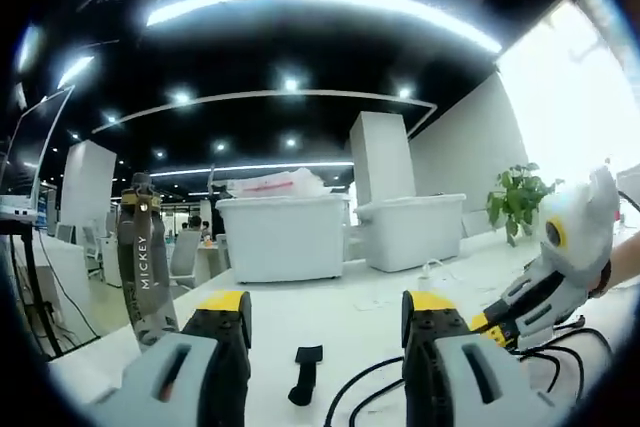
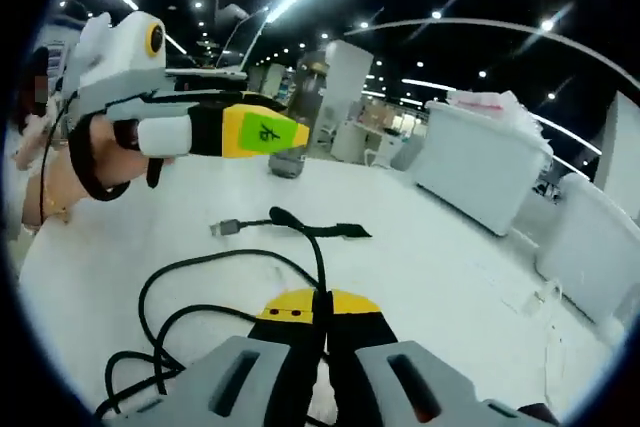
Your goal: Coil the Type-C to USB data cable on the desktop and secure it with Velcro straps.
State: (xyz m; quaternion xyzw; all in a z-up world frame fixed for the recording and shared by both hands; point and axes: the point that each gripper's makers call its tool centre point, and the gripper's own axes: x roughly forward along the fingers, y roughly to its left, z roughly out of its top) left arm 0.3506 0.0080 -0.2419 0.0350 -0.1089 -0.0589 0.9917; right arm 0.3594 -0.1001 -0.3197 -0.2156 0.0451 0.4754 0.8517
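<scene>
In the left gripper view the left gripper (image 1: 326,319) hovers over the white desktop (image 1: 330,297) with its yellow-tipped jaws standing well apart and nothing between them; a black Velcro strap (image 1: 304,375) lies flat on the desk in the gap ahead of them, and loops of the black data cable (image 1: 375,387) trail in from the near right. The right gripper (image 1: 520,307) reaches in from the right, low over the cable, and at the far side stand two white bins (image 1: 280,232) and a grey bottle (image 1: 143,267) at the left. In the right gripper view the right gripper (image 2: 322,309) has its jaws pressed together on the data cable (image 2: 319,257), which rises out of the pinch and runs away to a connector (image 2: 226,228) lying on the desk, crossing a Velcro strap (image 2: 335,231) near its far end (whether the strap is already fixed to the cable I cannot tell); slack loops sprawl to the near left. The left gripper (image 2: 290,136) hangs open above the far left, held by a hand (image 2: 70,172). Coiling looks barely begun. The risk, I judge, is that the stiff loose loops spring open or tangle while only one point is held, or that the thin cable slides through the pinch when pulled
</scene>
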